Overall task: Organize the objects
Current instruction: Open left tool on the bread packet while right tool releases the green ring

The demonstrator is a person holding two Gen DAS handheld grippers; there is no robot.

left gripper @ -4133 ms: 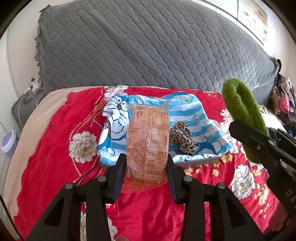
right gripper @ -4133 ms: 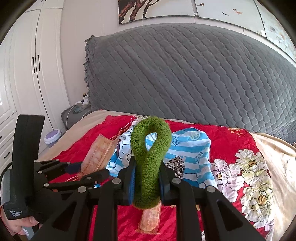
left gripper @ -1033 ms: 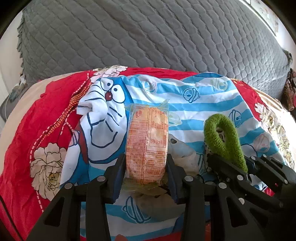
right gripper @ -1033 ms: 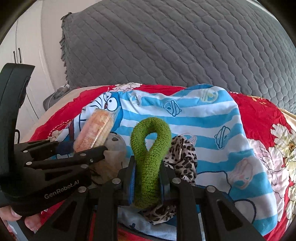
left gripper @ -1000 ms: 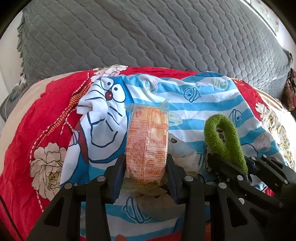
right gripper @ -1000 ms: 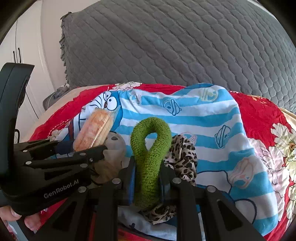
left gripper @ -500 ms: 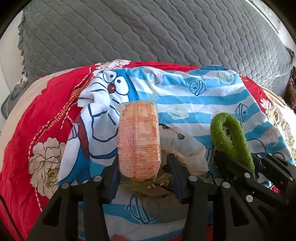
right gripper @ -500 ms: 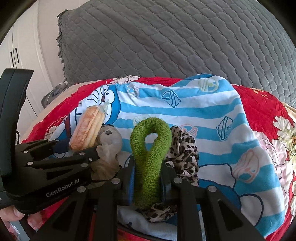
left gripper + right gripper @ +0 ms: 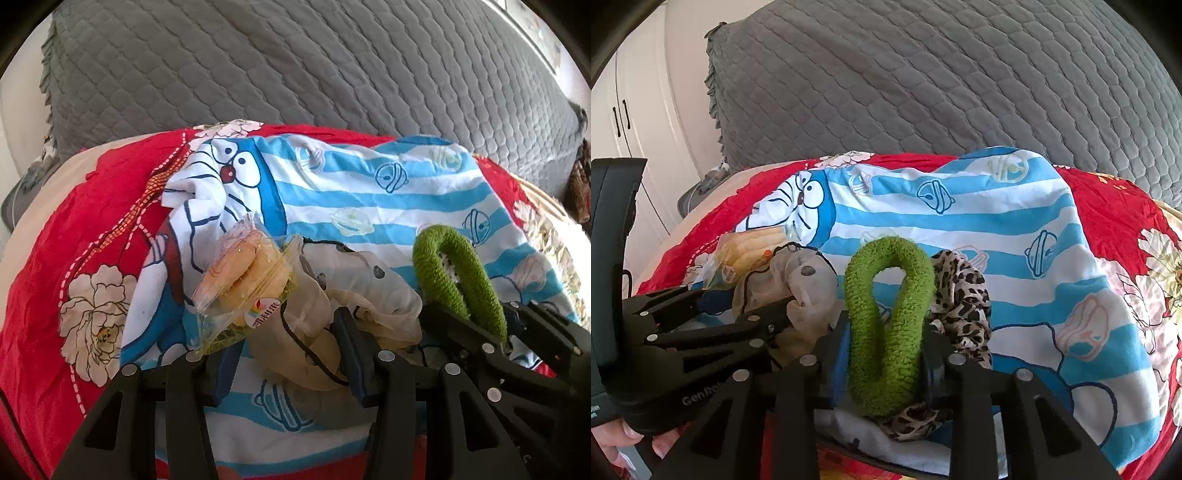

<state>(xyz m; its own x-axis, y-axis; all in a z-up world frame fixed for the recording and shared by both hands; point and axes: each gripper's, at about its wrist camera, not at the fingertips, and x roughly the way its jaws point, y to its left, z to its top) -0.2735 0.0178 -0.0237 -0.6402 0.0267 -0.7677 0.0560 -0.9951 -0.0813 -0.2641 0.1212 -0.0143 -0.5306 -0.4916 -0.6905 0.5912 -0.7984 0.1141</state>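
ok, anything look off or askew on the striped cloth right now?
Yes. The snack packet lies tipped over, leaning against the left gripper, whose fingers stand open and off it. It rests partly on a crumpled cream cloth. The green loop stands upright between the right gripper's just-opening fingers.

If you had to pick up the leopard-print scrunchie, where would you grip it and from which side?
Probably its free right-hand edge, coming from the right. The leopard-print scrunchie lies flat on the striped cloth, and the green scrunchie covers its left side, so only the right edge is open to the jaws.
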